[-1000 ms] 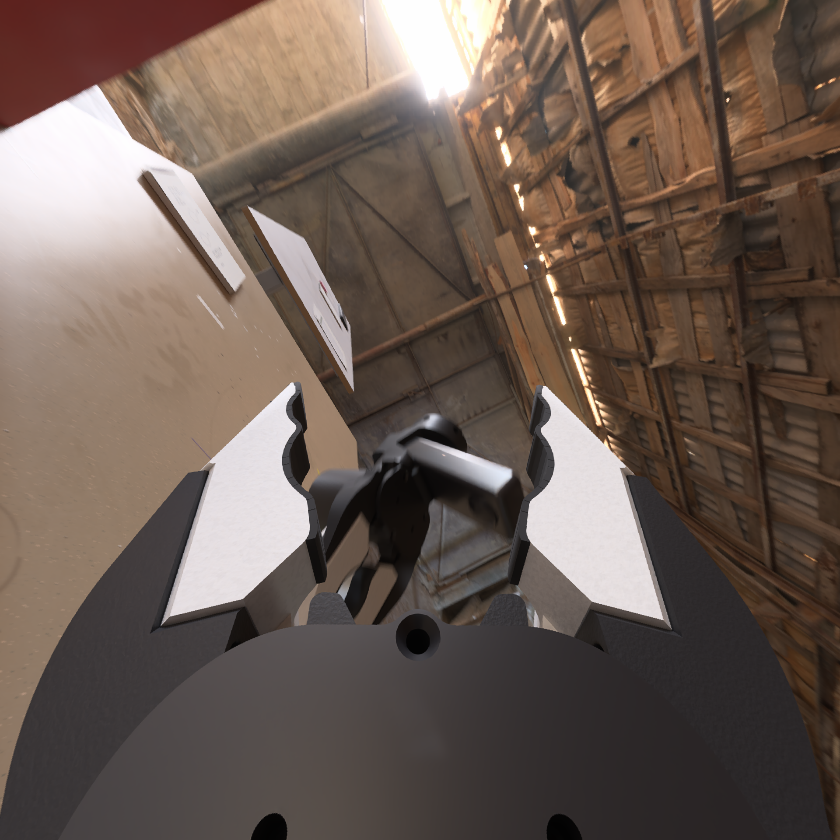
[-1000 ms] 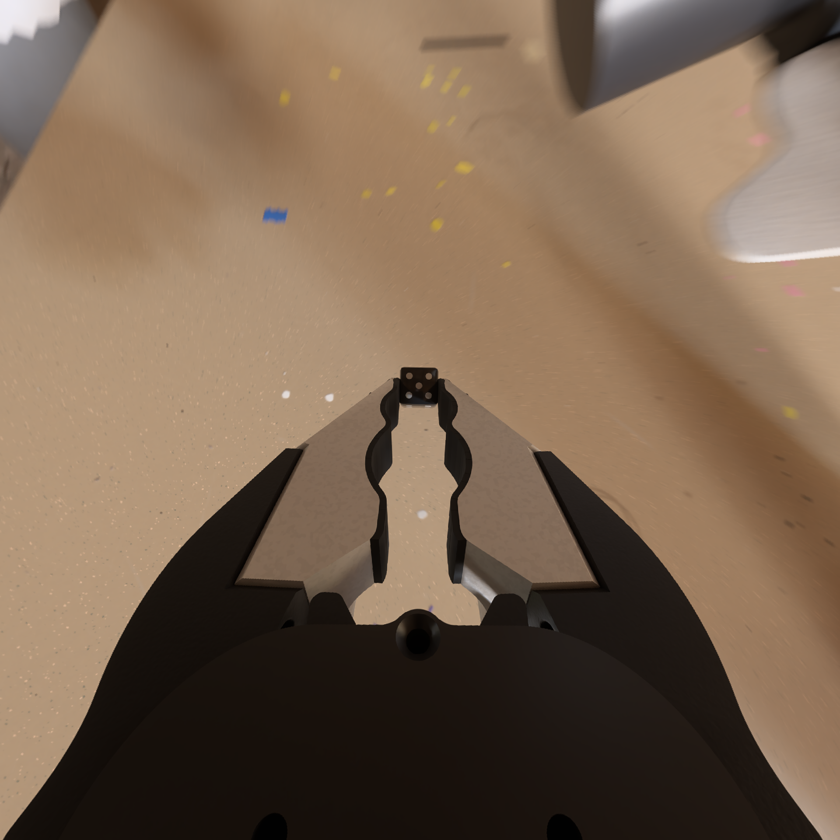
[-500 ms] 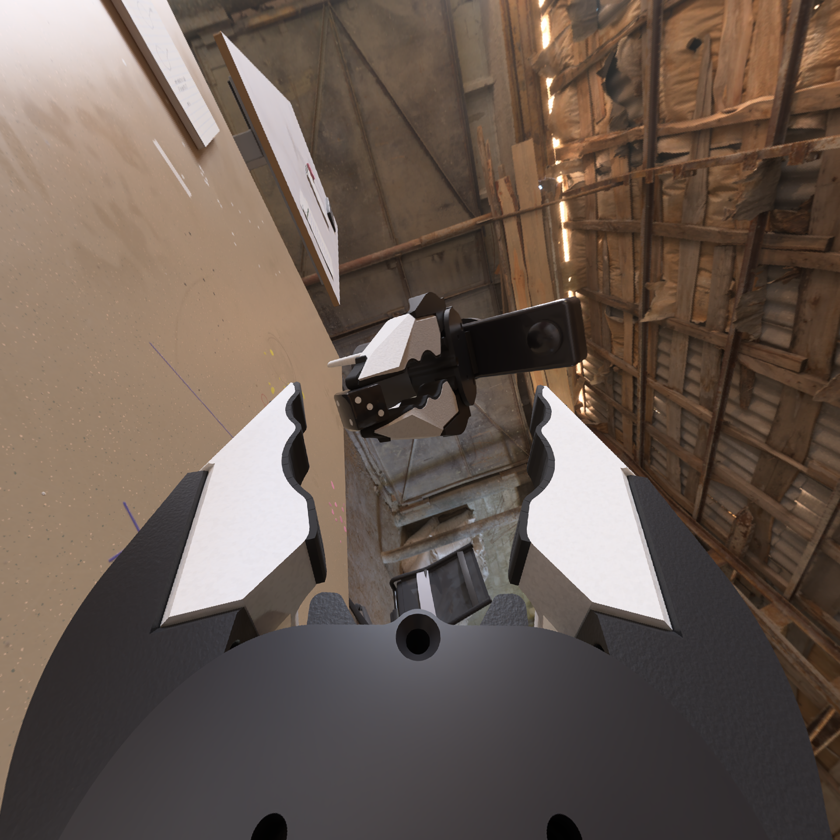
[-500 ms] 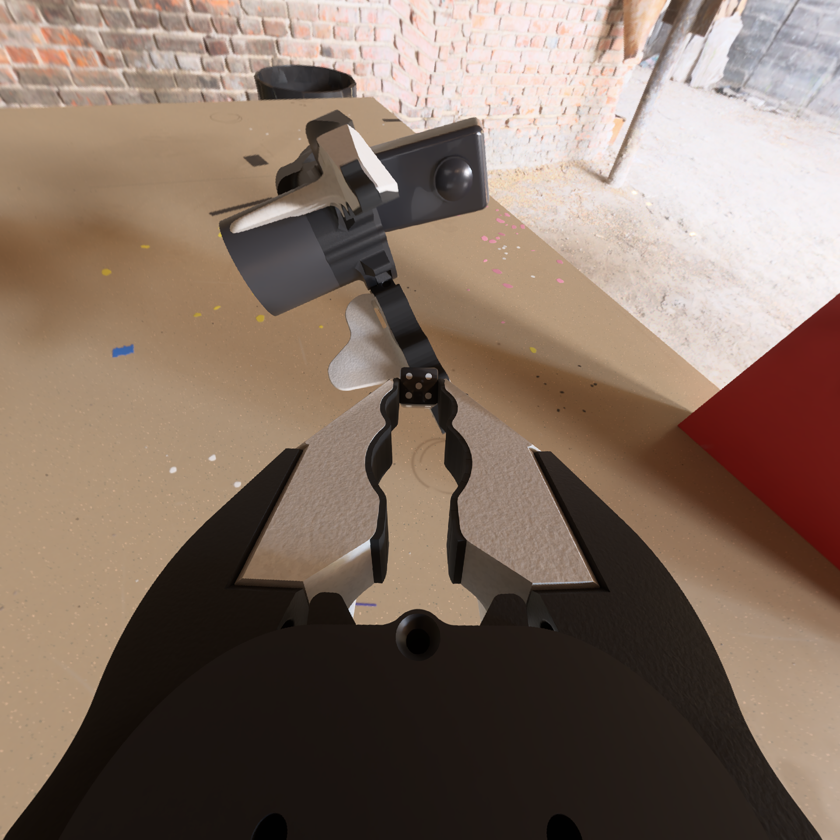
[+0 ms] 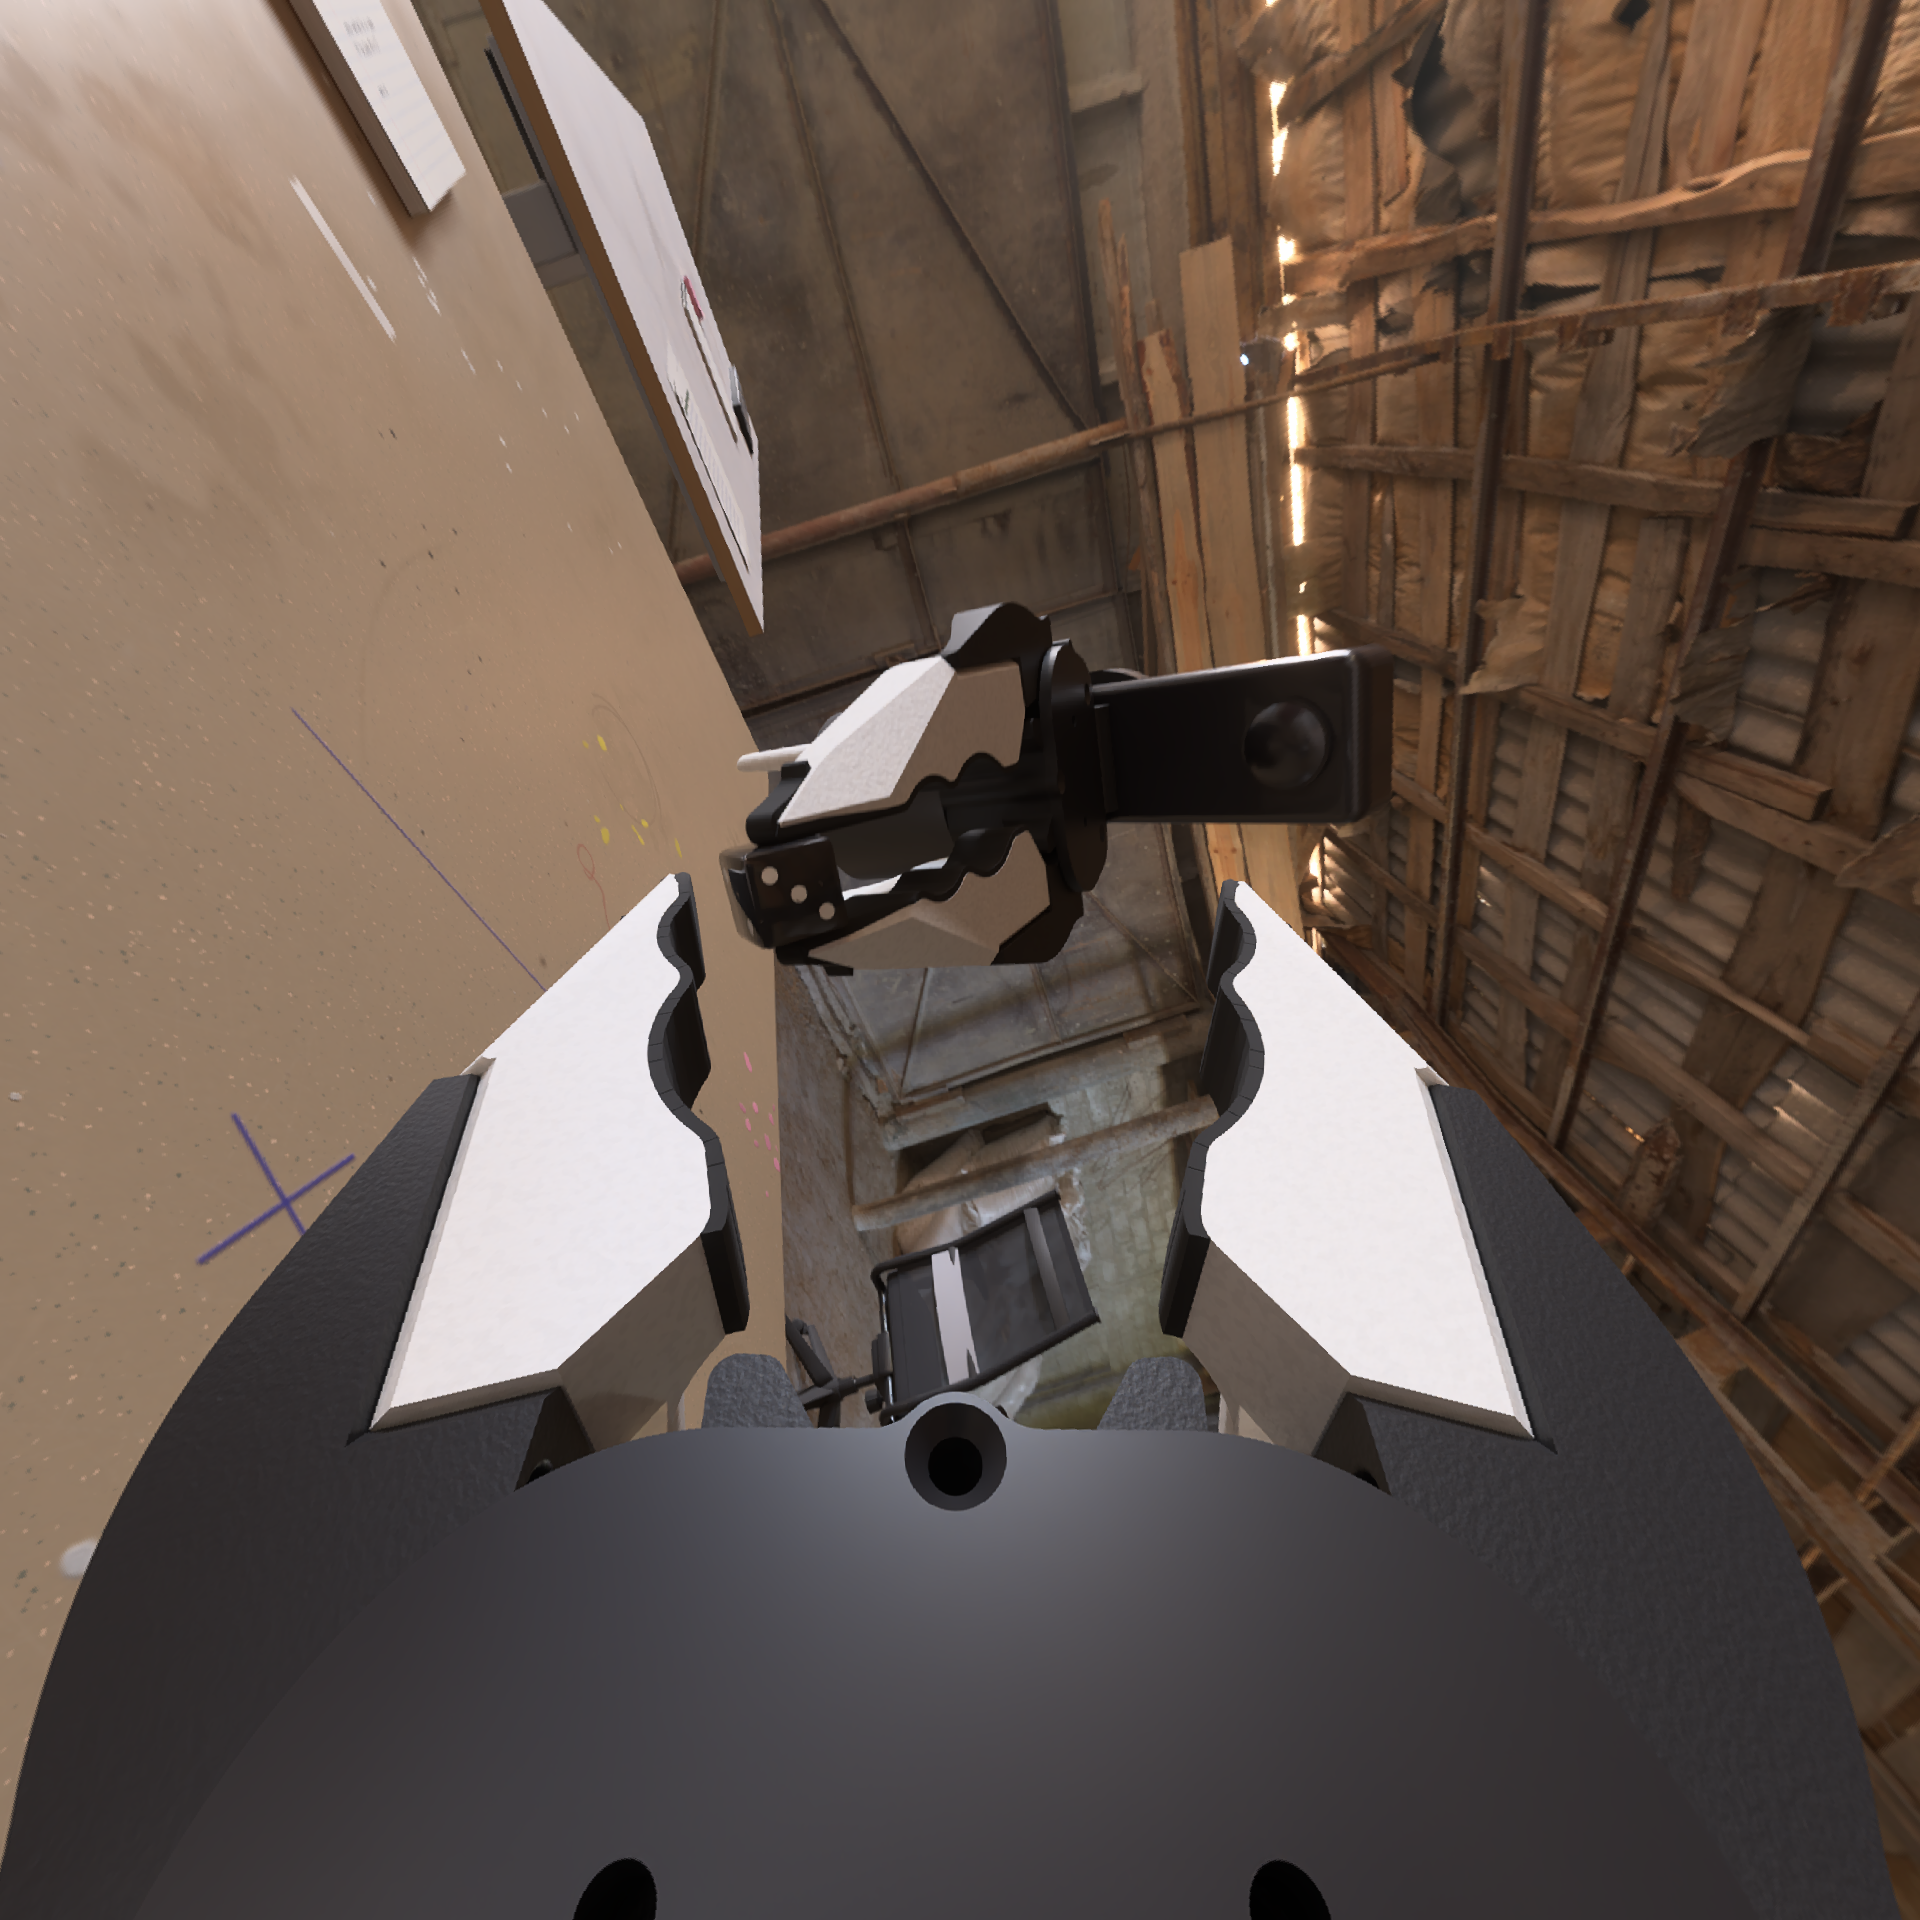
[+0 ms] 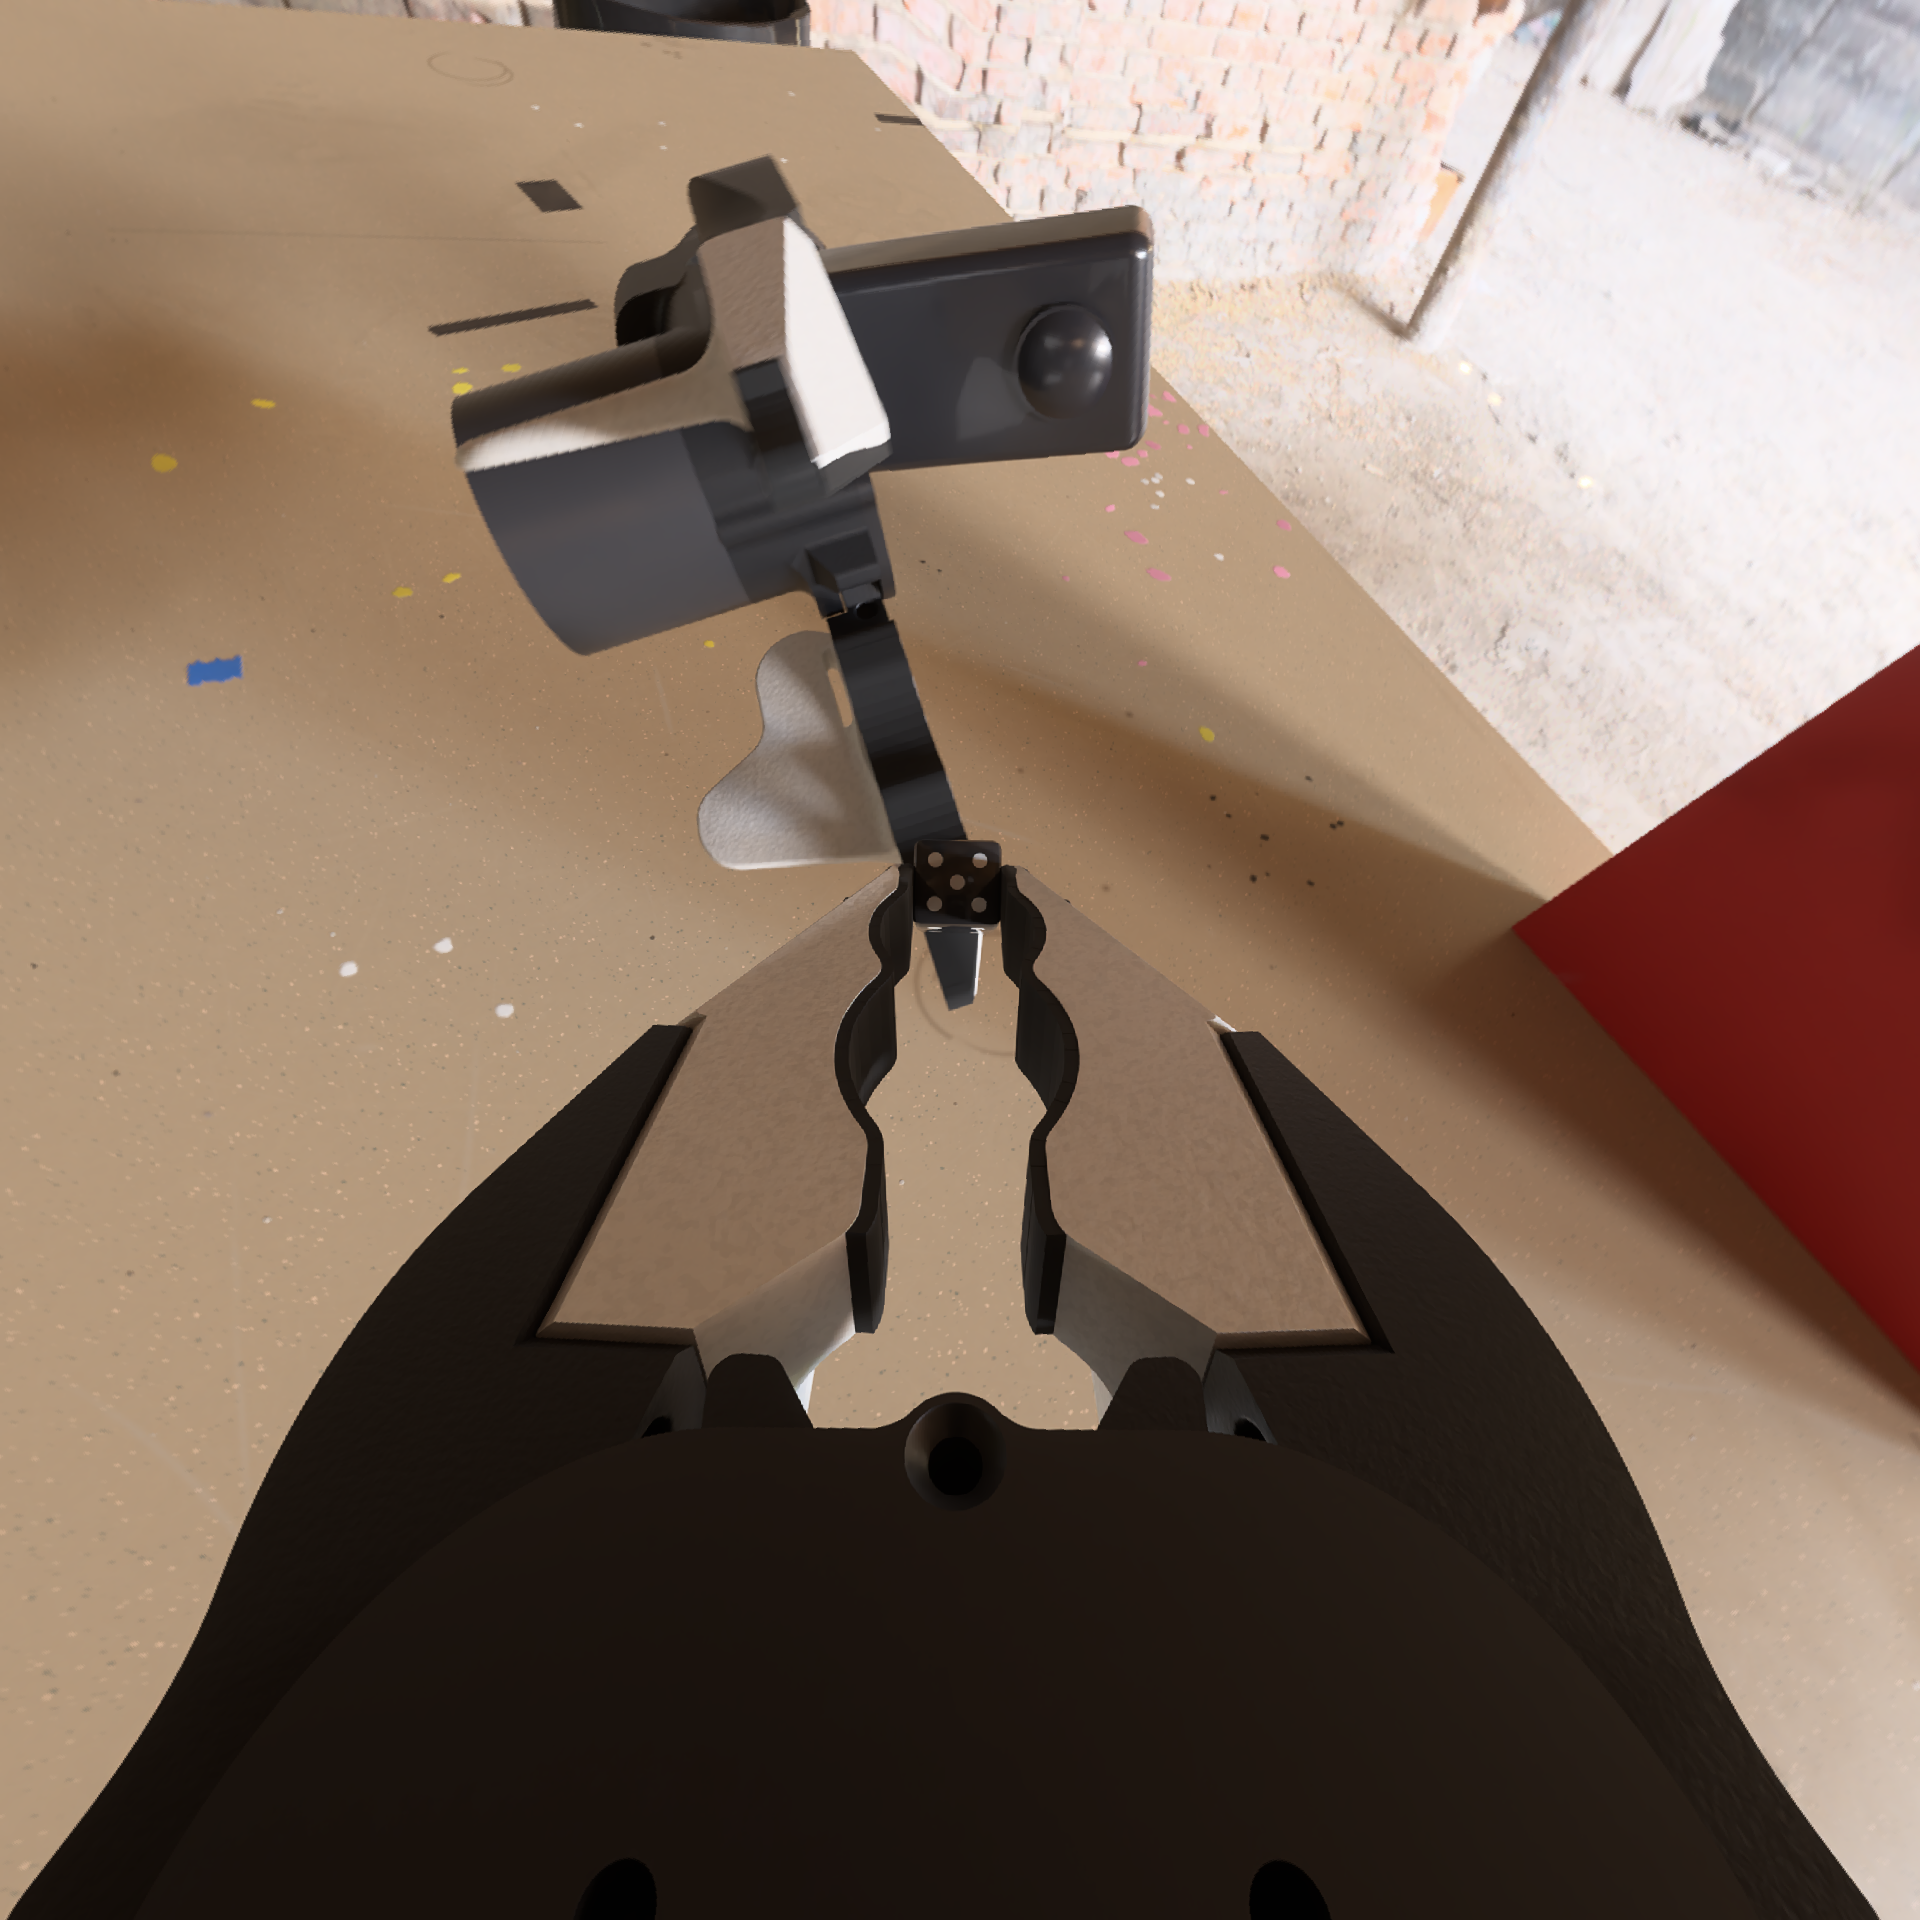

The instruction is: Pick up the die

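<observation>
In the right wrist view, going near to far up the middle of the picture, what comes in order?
right gripper shut on the die → open left gripper with its grey body beyond → tan table → black bin at the far edge.

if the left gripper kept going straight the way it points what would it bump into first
Most likely the right gripper, which hangs just ahead of the open left gripper, slightly left of centre, shut on the black die. Depth is hard to judge; the tan table runs alongside and looks clear of the path.
</observation>
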Available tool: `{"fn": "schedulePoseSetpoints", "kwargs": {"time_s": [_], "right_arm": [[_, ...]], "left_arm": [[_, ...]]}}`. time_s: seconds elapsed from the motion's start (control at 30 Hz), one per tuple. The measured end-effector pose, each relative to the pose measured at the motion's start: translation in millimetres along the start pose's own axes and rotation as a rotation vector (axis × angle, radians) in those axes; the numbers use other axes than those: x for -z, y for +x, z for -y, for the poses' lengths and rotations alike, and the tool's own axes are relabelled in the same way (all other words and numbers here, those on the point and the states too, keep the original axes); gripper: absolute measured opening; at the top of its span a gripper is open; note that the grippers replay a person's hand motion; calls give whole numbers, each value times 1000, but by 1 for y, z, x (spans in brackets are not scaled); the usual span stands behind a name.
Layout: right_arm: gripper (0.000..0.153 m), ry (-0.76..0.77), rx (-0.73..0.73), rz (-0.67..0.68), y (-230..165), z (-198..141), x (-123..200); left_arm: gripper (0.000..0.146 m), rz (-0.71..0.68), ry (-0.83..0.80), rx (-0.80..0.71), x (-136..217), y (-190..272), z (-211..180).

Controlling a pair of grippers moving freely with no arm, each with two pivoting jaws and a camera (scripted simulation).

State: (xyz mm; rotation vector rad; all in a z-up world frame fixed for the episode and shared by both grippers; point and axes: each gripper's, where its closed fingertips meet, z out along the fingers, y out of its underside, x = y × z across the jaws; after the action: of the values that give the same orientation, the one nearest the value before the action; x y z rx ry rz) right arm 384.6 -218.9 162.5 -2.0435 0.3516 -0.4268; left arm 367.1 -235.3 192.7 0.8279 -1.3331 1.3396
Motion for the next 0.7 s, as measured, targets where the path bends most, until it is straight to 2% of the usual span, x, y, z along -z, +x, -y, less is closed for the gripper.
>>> {"fn": "schedulePoseSetpoints", "kwargs": {"time_s": [0.2, 0.33, 0.47, 0.7], "right_arm": [[16, -57, -92, -28, 5, -2, 0], [16, -143, -121, -120, 9, -1, -3], [16, -155, -167, -195, 10, 7, -8], [16, -197, -159, -321, 16, 10, -10]], "left_arm": [[98, 2, 6, 5, -5, -5, -1], [98, -8, 75, 6, -2, -5, 8], [98, -18, 136, -11, -2, -3, 14], [98, -35, 243, 4, 4, -3, 26]]}}
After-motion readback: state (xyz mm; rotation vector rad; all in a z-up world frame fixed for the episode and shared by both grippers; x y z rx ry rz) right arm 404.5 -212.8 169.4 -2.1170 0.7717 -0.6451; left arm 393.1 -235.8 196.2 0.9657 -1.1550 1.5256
